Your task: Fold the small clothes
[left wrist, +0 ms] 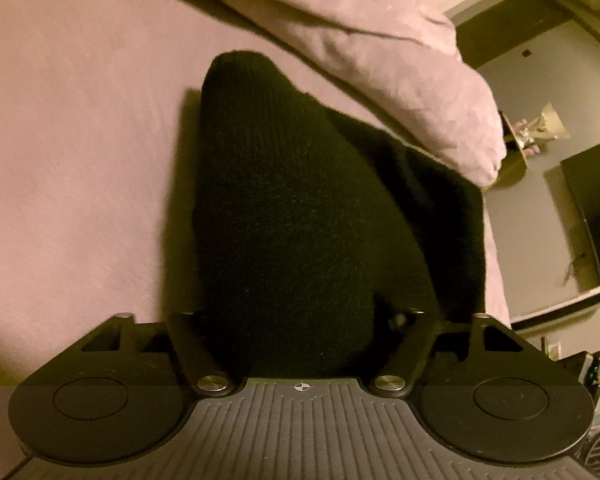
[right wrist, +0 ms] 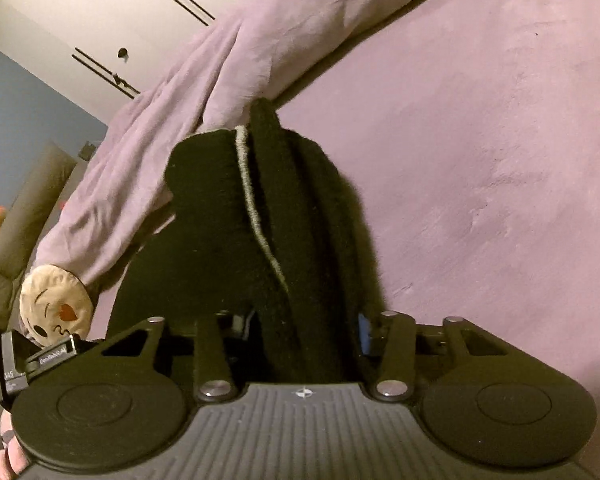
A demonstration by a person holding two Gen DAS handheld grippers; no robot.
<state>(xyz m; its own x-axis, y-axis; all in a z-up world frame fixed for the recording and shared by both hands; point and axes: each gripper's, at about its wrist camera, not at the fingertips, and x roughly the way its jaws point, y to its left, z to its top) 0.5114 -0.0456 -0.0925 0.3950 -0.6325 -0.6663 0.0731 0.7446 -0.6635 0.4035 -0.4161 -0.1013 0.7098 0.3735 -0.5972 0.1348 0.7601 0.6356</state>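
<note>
A small black knit garment (left wrist: 292,216) hangs up from my left gripper (left wrist: 296,320) over the mauve bed sheet (left wrist: 72,140). The cloth fills the gap between the jaws and hides the fingertips; the left gripper is shut on it. In the right wrist view the same black garment (right wrist: 236,240), with a thin pale stripe (right wrist: 256,208) down it, bunches between the jaws of my right gripper (right wrist: 304,320), which is shut on it. The fingertips there are hidden by cloth too. The garment is lifted off the sheet (right wrist: 480,160).
A mauve duvet (left wrist: 380,52) lies along the far side of the bed, also in the right wrist view (right wrist: 220,72). A round emoji cushion (right wrist: 56,308) sits at the left. A dark TV (left wrist: 592,208) and a white wardrobe (right wrist: 100,12) stand beyond the bed.
</note>
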